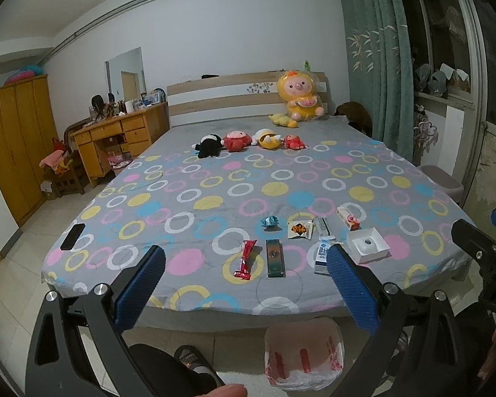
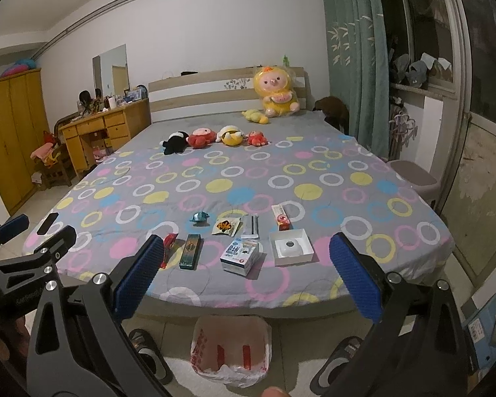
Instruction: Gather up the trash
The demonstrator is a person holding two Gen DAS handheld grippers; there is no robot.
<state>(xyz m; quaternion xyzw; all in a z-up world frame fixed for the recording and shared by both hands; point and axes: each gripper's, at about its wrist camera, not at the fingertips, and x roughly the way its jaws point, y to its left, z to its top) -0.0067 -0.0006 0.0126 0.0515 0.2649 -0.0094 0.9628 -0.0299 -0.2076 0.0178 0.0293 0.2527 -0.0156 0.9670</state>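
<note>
Your left gripper [image 1: 244, 284] and right gripper [image 2: 244, 276] both hang short of the bed [image 2: 195, 178], jaws wide and holding nothing. The trash sits in two rows near the bed's foot edge, and the plastic bag [image 2: 229, 350] stands open on the floor at 6 o'clock from it.

The flat red wrapper [image 1: 246, 259] and dark green box [image 1: 275, 258] lie close together, so a wide bite could pinch both, or bunch the sheet. The open white box [image 2: 291, 246] may spill its round insert if tipped. The soft bag mouth could fold and deflect a drop.
</note>
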